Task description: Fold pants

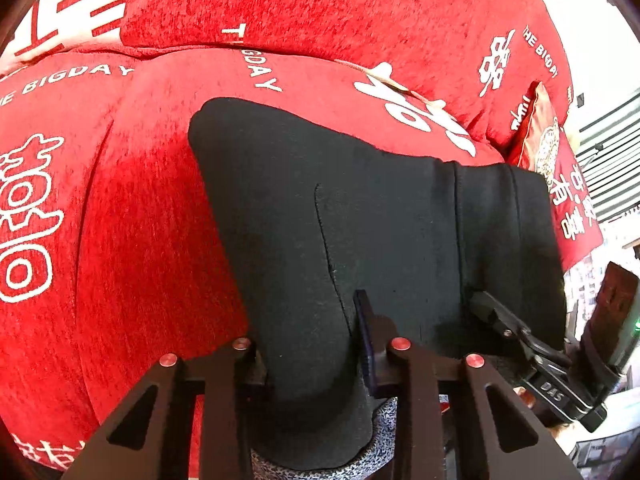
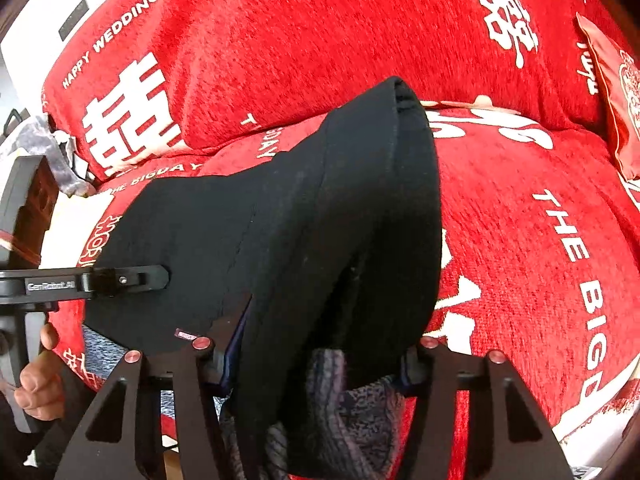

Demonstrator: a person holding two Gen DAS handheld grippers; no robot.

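On the red sofa cover (image 1: 132,208), one pair of black pants (image 1: 360,216) is lying folded, its near end lifted off the seat by two hand-held grippers. The left hand-held gripper (image 1: 312,344) is clamping the fabric between its two fingers, the cloth bunching through the narrow gap and hanging below. The right hand-held gripper (image 2: 316,356) is gripping a thicker bundle of the same pants (image 2: 304,216), its fingers standing wider apart with the folded layers filling the space between them. In the left wrist view the right hand-held gripper (image 1: 516,332) is showing at the pants' right edge, a "DAS" label on its body; in the right wrist view the left hand-held gripper (image 2: 120,280) is reaching in from the left, reading "GenRobot.AI", with a hand (image 2: 40,380) holding its grip.

The far edge of the pants is resting on the seat cushion, just short of the crease where the backrest (image 2: 320,40) is rising. Red cover is lying open on both sides of the garment. White writing on the cover is reading "THE BIGDAY" several times and "HAPPY WEDDING" once, among large Chinese characters. One red cushion (image 2: 616,100) is leaning at the right end. Grey knitted fabric (image 2: 360,412) is showing beneath the pants.
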